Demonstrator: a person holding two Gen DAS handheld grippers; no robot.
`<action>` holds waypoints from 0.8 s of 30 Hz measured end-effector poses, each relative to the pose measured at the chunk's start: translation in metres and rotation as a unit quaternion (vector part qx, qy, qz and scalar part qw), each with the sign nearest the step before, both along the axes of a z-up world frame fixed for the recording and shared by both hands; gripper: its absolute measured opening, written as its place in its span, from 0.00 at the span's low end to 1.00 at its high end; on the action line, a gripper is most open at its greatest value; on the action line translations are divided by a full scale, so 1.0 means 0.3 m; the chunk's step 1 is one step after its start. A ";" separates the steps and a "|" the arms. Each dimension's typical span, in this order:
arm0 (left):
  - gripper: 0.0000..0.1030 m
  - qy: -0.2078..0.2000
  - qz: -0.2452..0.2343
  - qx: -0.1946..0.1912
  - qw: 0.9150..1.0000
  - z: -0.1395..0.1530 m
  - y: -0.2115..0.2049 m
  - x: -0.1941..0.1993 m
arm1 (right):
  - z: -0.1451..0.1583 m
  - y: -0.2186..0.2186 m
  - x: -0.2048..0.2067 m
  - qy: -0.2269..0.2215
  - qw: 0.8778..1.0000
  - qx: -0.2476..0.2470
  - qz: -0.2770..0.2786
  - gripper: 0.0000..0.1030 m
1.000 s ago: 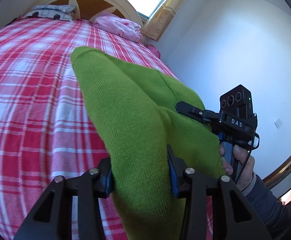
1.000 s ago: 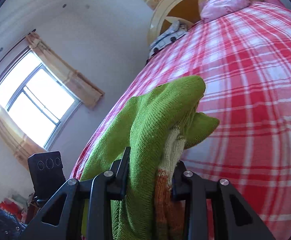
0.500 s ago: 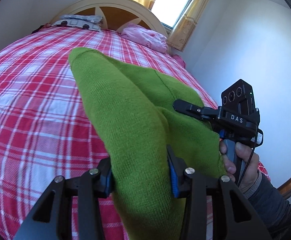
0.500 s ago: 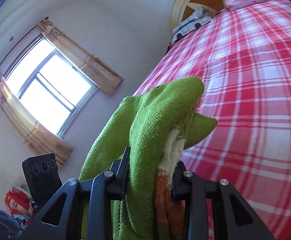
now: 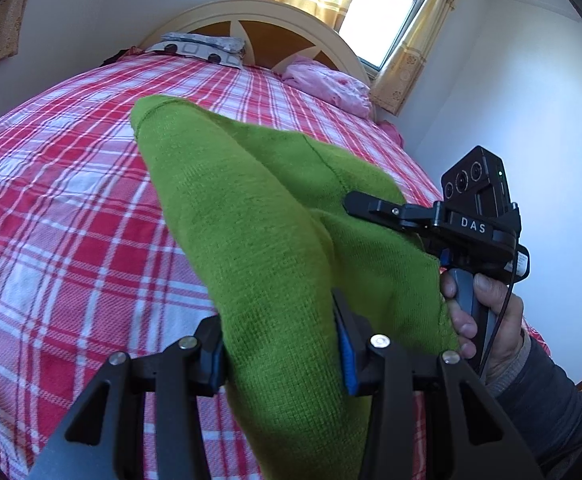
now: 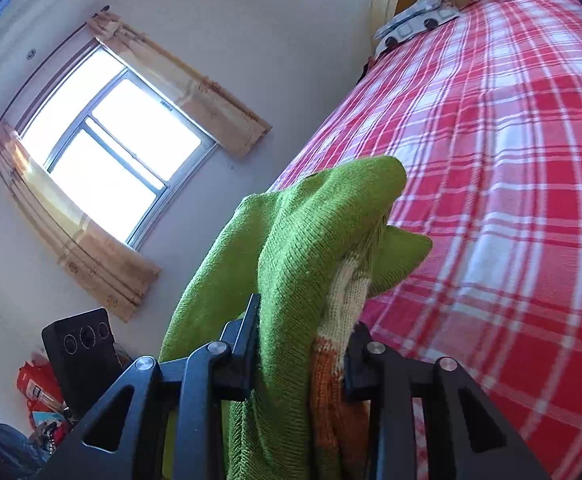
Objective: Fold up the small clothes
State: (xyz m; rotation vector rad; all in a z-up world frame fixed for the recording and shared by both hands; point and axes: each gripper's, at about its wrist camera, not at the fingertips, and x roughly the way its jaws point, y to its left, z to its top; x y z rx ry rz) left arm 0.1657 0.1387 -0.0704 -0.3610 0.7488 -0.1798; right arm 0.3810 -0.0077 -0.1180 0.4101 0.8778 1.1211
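A small green knitted sweater (image 5: 259,216) hangs in the air above the bed, held by both grippers. My left gripper (image 5: 281,344) is shut on a bunched fold of it. My right gripper (image 5: 395,212) shows in the left wrist view, held in a hand, clamped on the sweater's right edge. In the right wrist view the right gripper (image 6: 301,344) is shut on the green sweater (image 6: 311,240), where a white and orange knitted part (image 6: 339,320) also sits between the jaws.
The bed with a red and white plaid sheet (image 5: 71,220) lies below. A pink pillow (image 5: 327,84) and a patterned pillow (image 5: 199,46) lie at the wooden headboard (image 5: 267,24). A window (image 6: 103,152) and floor clutter (image 6: 39,396) are at the left.
Both grippers have tilted upward with the sweater still held. More of the headboard, the windows and the walls has come into view.
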 end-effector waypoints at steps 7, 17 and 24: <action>0.43 0.004 0.017 0.007 1.000 -0.008 0.054 -0.036 | -0.016 0.112 -0.006 0.005 1.000 -0.005 0.023 0.31; 0.43 0.012 0.046 0.014 0.999 -0.027 0.137 -0.092 | -0.044 0.265 0.005 0.019 0.998 -0.011 0.057 0.31; 0.43 0.024 0.067 0.011 0.997 -0.057 0.195 -0.132 | -0.074 0.380 -0.005 0.028 0.996 -0.027 0.084 0.31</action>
